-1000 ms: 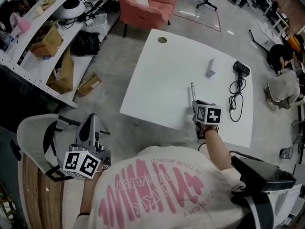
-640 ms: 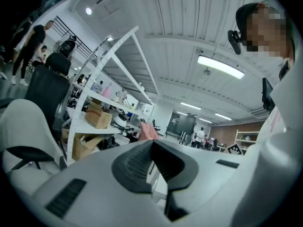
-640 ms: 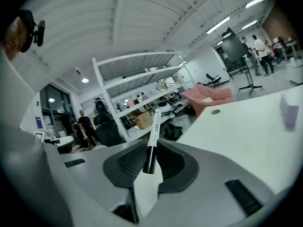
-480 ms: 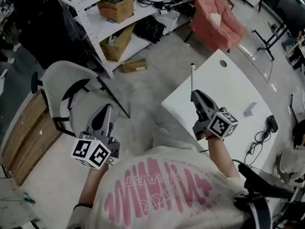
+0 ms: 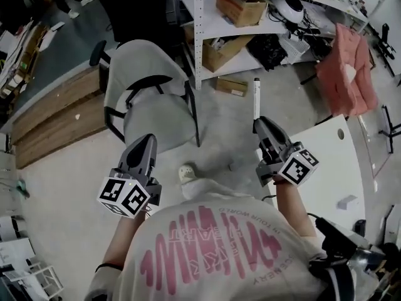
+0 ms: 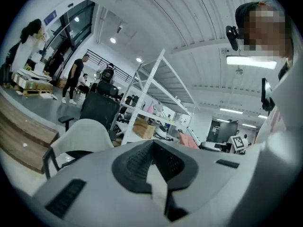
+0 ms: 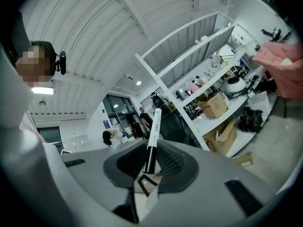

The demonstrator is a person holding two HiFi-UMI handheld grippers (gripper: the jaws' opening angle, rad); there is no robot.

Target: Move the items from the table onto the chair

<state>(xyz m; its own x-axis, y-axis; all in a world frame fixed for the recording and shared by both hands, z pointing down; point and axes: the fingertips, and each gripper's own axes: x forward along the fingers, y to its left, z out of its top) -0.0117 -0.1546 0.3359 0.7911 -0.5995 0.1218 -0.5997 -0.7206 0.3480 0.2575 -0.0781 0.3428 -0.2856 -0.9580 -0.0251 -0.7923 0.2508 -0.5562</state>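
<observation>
My right gripper [image 5: 263, 126] is shut on a white marker with a black end [image 5: 255, 99]. The marker sticks up out of the jaws, over the concrete floor. In the right gripper view the marker [image 7: 152, 141] stands upright between the pads of the right gripper [image 7: 150, 163]. The grey chair [image 5: 150, 115] stands ahead and to the left, its seat bare. My left gripper [image 5: 145, 143] hovers just in front of the seat, shut with nothing in it. The chair [image 6: 87, 134] shows beyond the left gripper [image 6: 154, 163] in the left gripper view. The white table [image 5: 326, 152] lies at the right edge.
A small white box [image 5: 348, 201] and a dark object [image 5: 360, 226] remain on the table. A metal shelf rack [image 5: 199, 30] with cardboard boxes [image 5: 241, 6] stands behind the chair. A pink armchair [image 5: 348, 68] is at the far right, wooden boards [image 5: 56, 121] at the left.
The right gripper lifted the marker off the table and carried it left. The view swung from the table to the chair. The left gripper moved along toward the seat.
</observation>
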